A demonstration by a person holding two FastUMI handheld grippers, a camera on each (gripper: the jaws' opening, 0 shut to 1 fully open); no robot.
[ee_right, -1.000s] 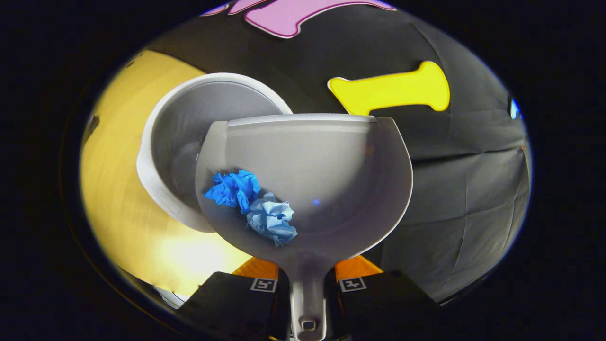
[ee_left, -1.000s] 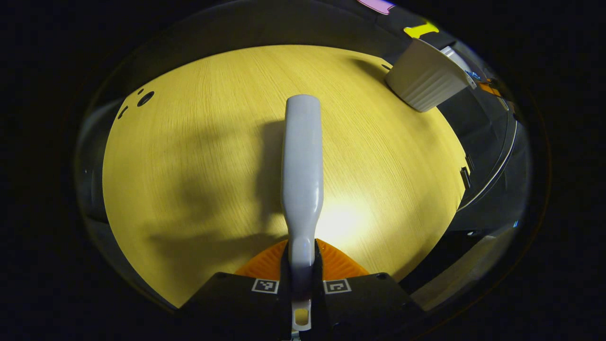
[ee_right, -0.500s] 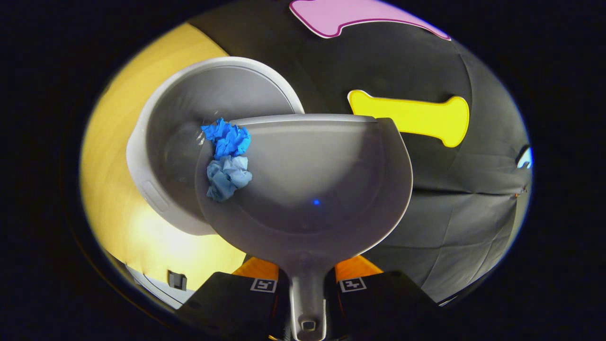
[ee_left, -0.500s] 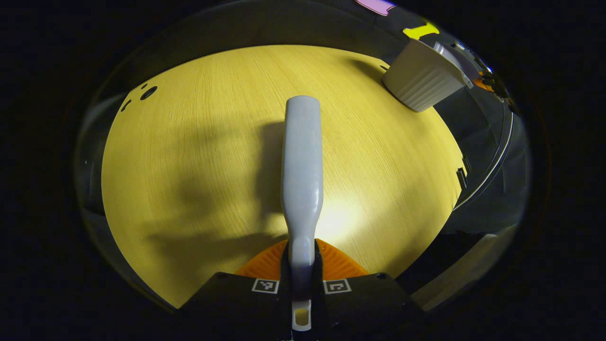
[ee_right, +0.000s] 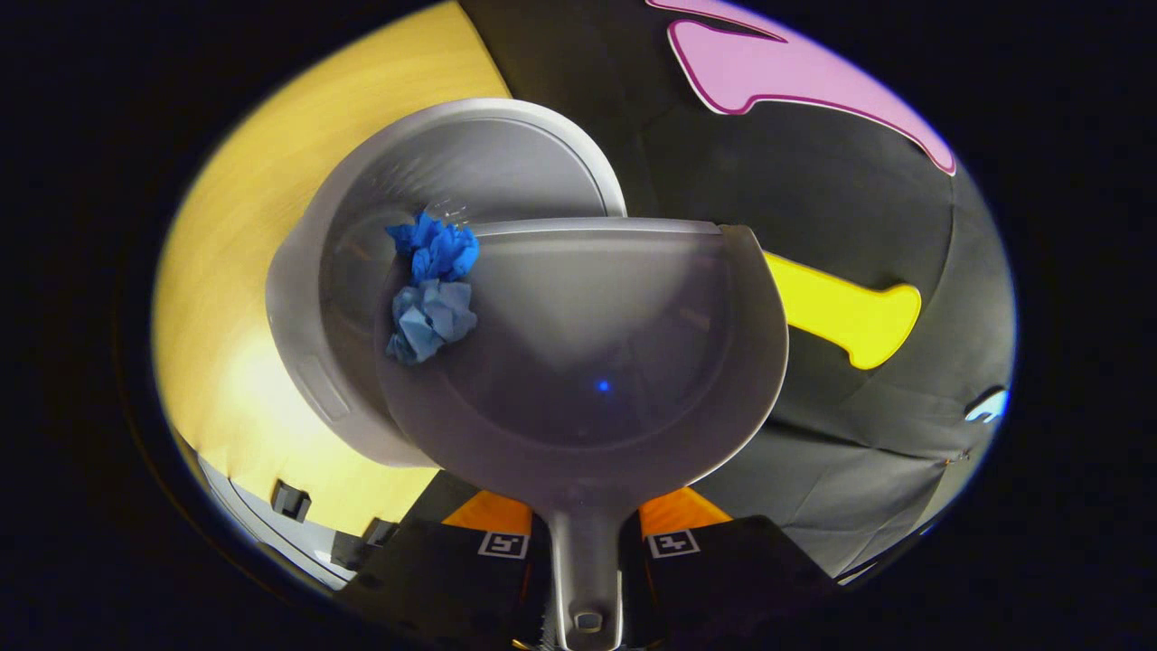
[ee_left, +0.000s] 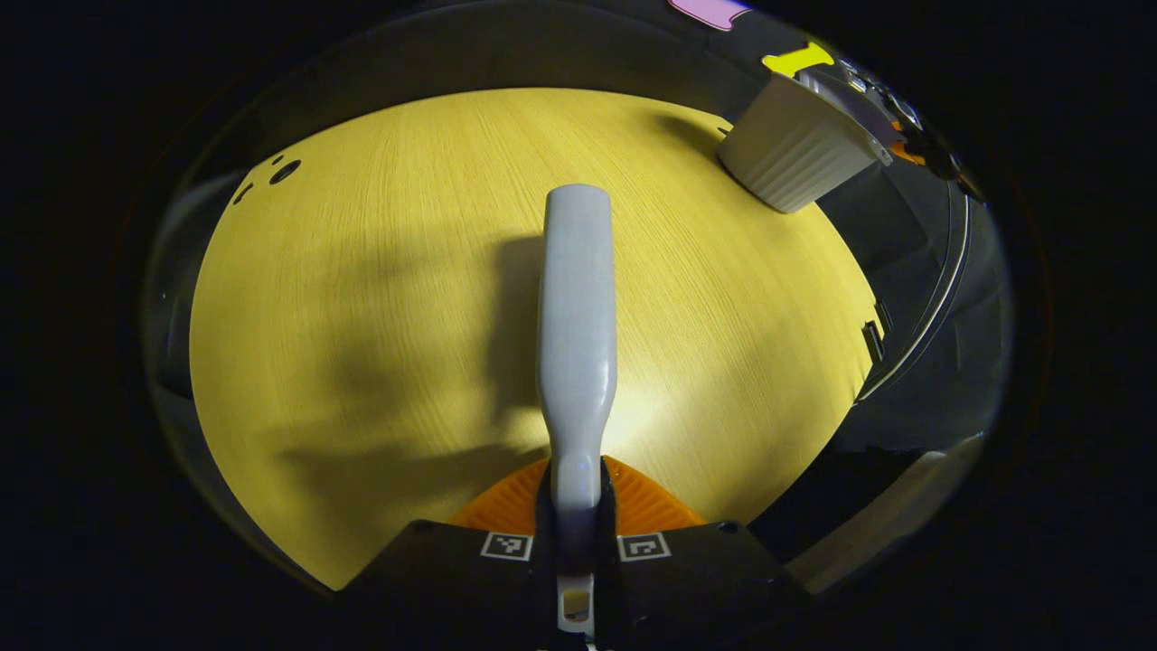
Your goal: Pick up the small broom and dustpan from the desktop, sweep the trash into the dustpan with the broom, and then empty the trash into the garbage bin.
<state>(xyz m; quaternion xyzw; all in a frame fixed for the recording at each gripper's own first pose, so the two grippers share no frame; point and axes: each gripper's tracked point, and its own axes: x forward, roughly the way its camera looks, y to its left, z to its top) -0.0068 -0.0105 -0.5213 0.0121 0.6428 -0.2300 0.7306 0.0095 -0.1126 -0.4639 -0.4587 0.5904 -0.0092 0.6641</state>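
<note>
In the right gripper view my right gripper (ee_right: 586,533) is shut on the handle of the grey dustpan (ee_right: 615,362), held tilted over the white garbage bin (ee_right: 362,271). Two crumpled blue paper wads (ee_right: 432,285) sit at the pan's front left corner, at the lip above the bin's opening. In the left gripper view my left gripper (ee_left: 576,533) is shut on the grey broom (ee_left: 577,325), which points forward above the yellow desktop (ee_left: 380,298). The bin (ee_left: 795,154) stands at the far right of that view, with the dustpan's edge above it.
The desktop's right edge (ee_left: 868,334) carries small dark clips. Small dark holes (ee_left: 285,170) mark the far left of the table. Black booth cloth (ee_right: 886,452) hangs behind the bin.
The dustpan has tilted and swung further over the bin. The blue wads slid from the pan's middle left to its front left lip. The broom stays almost still.
</note>
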